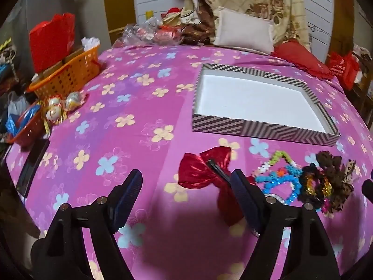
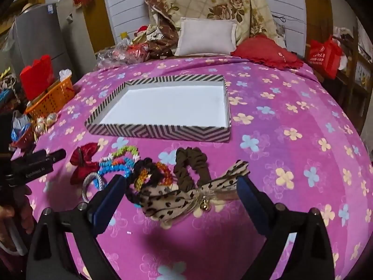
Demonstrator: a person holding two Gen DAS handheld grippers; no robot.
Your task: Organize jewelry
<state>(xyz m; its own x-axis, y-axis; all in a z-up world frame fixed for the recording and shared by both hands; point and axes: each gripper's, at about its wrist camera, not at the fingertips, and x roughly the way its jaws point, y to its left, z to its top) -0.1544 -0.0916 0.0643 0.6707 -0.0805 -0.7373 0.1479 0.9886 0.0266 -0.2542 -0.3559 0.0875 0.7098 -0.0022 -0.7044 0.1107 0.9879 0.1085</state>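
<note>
Hair accessories, one heap, lying on the bedspread [image 2: 291,107] just in front of the striped box [image 2: 163,133], whose white floor is bare. Items: red bow clip [image 1: 200,172], beaded bands [image 2: 121,163], brown scrunchie [image 2: 191,163], leopard-print bow [image 2: 172,198]. We are holding both grippers above the heap, nothing gripped. Right gripper [image 2: 179,194]: jaws spread wide, straddling the leopard-print bow. Left gripper [image 1: 186,193]: jaws apart, beside the red bow clip. By our judgement, sorting is not yet started; next we are needing to lower, close on one piece and carry it into the box. Surroundings: pillows [image 2: 207,36] at the bed's head, orange basket [image 1: 67,74] at its edge.
</note>
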